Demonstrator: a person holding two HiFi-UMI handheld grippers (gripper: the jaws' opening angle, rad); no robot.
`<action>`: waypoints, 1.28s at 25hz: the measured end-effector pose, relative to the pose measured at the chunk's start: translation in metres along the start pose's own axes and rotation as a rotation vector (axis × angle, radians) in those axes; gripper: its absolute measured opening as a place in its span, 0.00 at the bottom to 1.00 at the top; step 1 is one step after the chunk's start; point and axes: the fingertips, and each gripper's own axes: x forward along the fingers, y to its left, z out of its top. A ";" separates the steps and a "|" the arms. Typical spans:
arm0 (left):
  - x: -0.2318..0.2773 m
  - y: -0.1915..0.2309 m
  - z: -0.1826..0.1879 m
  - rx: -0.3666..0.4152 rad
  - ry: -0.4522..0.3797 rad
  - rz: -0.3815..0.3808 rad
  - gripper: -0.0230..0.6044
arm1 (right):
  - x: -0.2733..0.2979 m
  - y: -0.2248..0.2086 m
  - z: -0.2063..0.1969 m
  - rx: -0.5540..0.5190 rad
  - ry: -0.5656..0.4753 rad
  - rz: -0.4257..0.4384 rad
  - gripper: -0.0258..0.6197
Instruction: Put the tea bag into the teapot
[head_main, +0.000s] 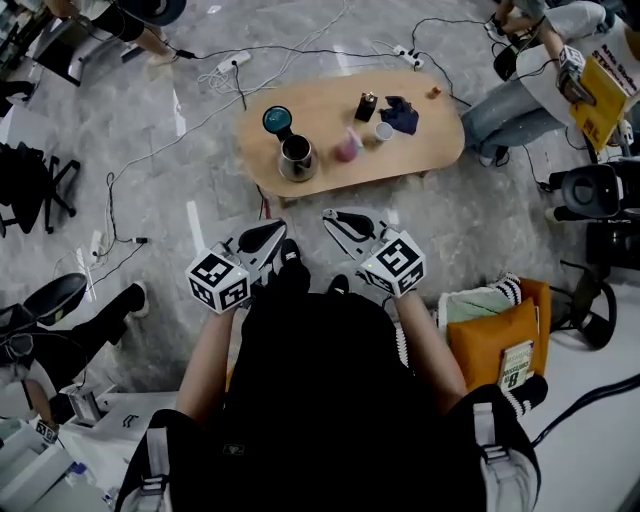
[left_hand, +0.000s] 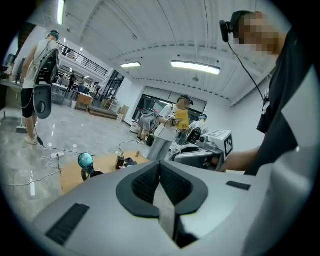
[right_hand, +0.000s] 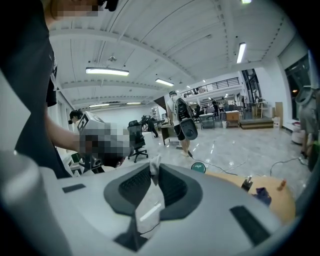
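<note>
A steel teapot (head_main: 297, 158) stands open at the left of the low wooden table (head_main: 440, 150), with its teal lid (head_main: 277, 120) just behind it. Both grippers are held close to the person's body, well short of the table. My right gripper (head_main: 332, 216) (right_hand: 154, 169) is shut on a small white tea bag (right_hand: 154, 165), whose corner pokes out past the jaw tips. The jaws of my left gripper (head_main: 278, 228) (left_hand: 160, 164) meet at their tips with nothing between them. In the left gripper view the teal lid (left_hand: 85, 160) shows far off above the jaws.
On the table also stand a pink object (head_main: 347, 147), a white cup (head_main: 384, 131), a dark bottle (head_main: 366, 105) and a dark cloth (head_main: 401, 114). Cables and power strips (head_main: 233, 62) run over the floor. A person (head_main: 540, 80) sits at the far right and an orange bag (head_main: 495, 340) lies near right.
</note>
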 end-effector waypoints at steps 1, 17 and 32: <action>0.002 0.005 0.002 0.002 0.004 -0.010 0.06 | 0.005 -0.002 0.000 0.004 0.004 -0.005 0.12; 0.003 0.084 0.018 -0.011 0.004 -0.130 0.06 | 0.079 -0.027 0.002 0.004 0.080 -0.108 0.12; -0.013 0.133 0.017 -0.082 -0.001 -0.029 0.06 | 0.126 -0.074 -0.015 -0.030 0.196 -0.082 0.12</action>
